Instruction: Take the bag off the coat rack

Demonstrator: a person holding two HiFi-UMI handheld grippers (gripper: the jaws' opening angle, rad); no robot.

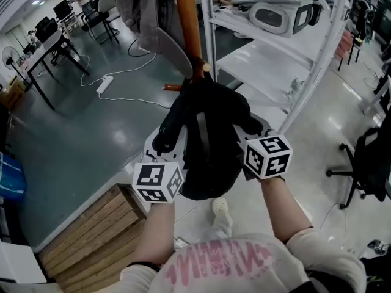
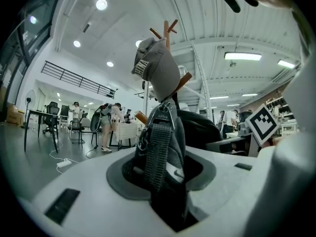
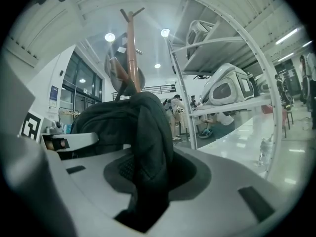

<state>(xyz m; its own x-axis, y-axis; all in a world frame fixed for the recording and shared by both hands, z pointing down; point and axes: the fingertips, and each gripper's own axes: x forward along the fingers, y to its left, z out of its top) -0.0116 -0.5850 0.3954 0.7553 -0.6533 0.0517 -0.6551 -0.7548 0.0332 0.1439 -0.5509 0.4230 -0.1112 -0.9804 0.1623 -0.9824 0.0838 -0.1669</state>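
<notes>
One black backpack (image 1: 208, 139) hangs upright against the one wooden coat rack (image 1: 186, 23), long axis vertical, top by a low peg (image 1: 206, 68). Two tongs flank it: the left tongs (image 2: 160, 174) pinch its grey webbing strap (image 2: 157, 147), the right tongs (image 3: 148, 181) pinch a black padded strap (image 3: 150, 132).

No text can be read for certain. White shirt (image 1: 244, 267): pink block lettering across the chest, upside down and blurred, letters uncertain. Marker cubes, left (image 1: 157, 182) and right (image 1: 267, 156): black-and-white square codes only, no letters or digits. Blue wall sign (image 3: 53, 94) beside the windows: too small to read
</notes>
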